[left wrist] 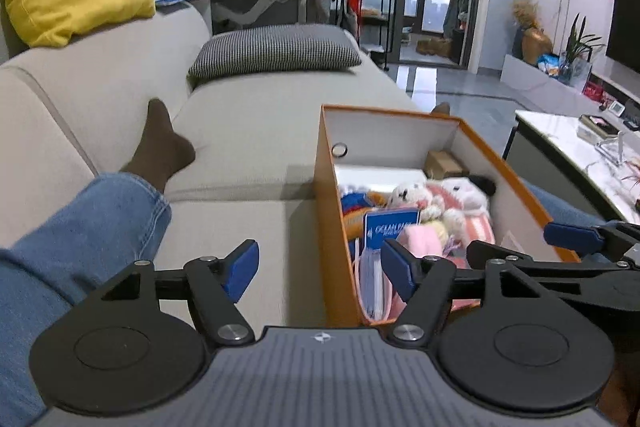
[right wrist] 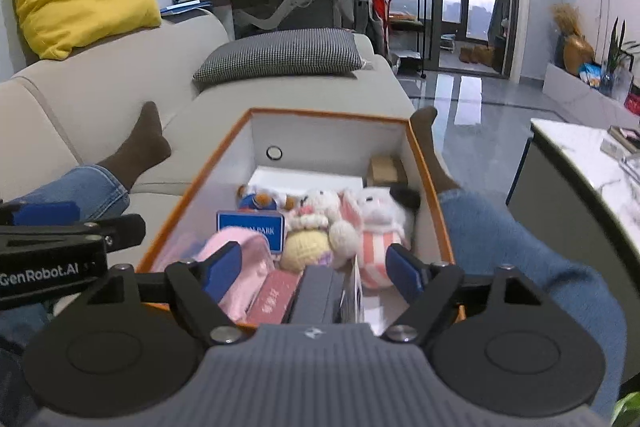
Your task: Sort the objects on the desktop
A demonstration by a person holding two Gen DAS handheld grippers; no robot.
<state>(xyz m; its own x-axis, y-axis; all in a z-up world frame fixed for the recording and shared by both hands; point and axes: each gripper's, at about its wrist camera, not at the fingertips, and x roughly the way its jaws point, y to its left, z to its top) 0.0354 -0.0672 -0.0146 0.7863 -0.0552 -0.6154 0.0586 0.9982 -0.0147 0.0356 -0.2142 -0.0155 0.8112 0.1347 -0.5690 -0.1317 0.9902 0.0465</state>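
Box (right wrist: 430,187), orange outside and white inside, sits on the sofa (left wrist: 248,131) between the person's legs, its long axis running away from both cameras. Left hand-held gripper (left wrist: 320,269) tilts downward at the box's near left corner, jaws wide apart and empty. Right hand-held gripper (right wrist: 314,269) tilts down over the near end, jaws spread, gripping nothing, above a grey case (right wrist: 316,293) lying lengthwise among plush toys (right wrist: 320,223).
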